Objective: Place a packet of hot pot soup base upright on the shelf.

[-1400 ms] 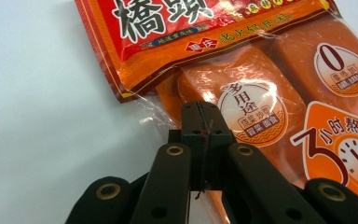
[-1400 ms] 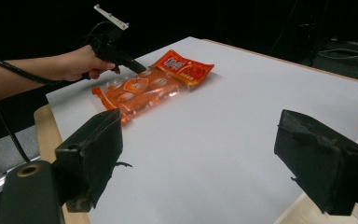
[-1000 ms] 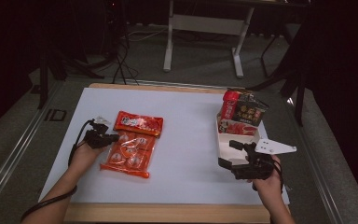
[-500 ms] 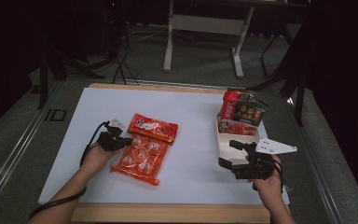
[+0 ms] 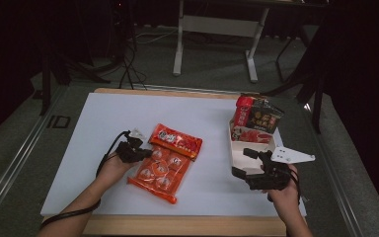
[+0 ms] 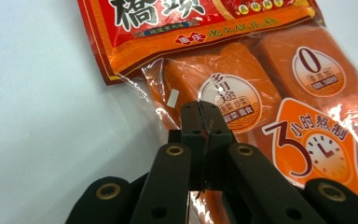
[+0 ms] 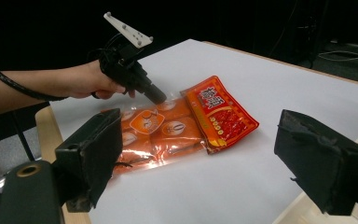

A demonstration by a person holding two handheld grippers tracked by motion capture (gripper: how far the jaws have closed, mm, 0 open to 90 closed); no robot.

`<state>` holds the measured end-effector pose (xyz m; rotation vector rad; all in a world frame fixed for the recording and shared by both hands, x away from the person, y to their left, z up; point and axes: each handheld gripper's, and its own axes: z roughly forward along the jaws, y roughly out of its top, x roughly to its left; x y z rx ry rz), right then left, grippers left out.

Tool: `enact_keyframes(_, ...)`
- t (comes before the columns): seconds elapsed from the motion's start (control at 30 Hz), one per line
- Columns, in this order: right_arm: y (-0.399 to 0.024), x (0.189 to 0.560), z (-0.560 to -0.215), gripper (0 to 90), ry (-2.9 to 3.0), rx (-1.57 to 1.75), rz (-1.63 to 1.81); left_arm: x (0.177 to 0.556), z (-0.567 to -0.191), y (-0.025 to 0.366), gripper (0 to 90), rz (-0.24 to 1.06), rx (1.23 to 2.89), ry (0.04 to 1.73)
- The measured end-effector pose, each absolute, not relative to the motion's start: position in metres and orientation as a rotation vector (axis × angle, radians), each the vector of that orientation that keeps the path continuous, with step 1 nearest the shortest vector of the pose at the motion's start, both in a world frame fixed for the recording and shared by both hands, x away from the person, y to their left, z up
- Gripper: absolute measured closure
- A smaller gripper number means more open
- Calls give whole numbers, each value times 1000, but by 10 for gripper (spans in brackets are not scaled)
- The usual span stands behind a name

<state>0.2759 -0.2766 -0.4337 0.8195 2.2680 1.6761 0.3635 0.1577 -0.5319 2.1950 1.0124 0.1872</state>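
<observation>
Nearest the person's edge of the white-topped table (image 5: 98,123), the right tool (image 5: 249,167) rests in the right hand (image 5: 282,192), its jaws standing wide apart with nothing between them; in the right gripper view the two black pads frame bare table. Just beyond it sits a white open box (image 5: 237,155) at the table's right side. The near part of the box is bare white; its far part holds a red printed packet (image 5: 254,135) lying low, and behind that a red cylindrical can (image 5: 243,110) standing upright beside a dark snack box (image 5: 264,116) that leans a little. These three sit close together, touching or nearly so.

On the left, the left hand (image 5: 112,168) holds the left tool (image 5: 145,153), whose jaws are pressed together on the clear edge of the orange seasoning pouch (image 5: 165,160); in the left gripper view the tips meet over the film beside a round white label. The pouch lies flat near the table's middle, slanted, its red header with large characters pointing away from the person and its clear window showing orange blocks in rows. It is well apart from the white box.

Beyond the table, a grey floor carries a white metal stand (image 5: 217,24) and dark cables (image 5: 128,59).
</observation>
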Motion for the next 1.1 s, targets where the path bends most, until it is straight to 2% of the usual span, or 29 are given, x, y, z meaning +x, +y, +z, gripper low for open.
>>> enact_keyframes(0.53,-275,275,-433,151,2271,809,1669,317,-517,178,898,148,2255,962)
enact_keyframes(0.87,-272,275,-434,151,2286,805,1657,305,-529,187,898,121,2270,987)
enact_keyframes(1.1,-270,275,-435,151,2298,802,1649,301,-530,180,898,101,2274,975)
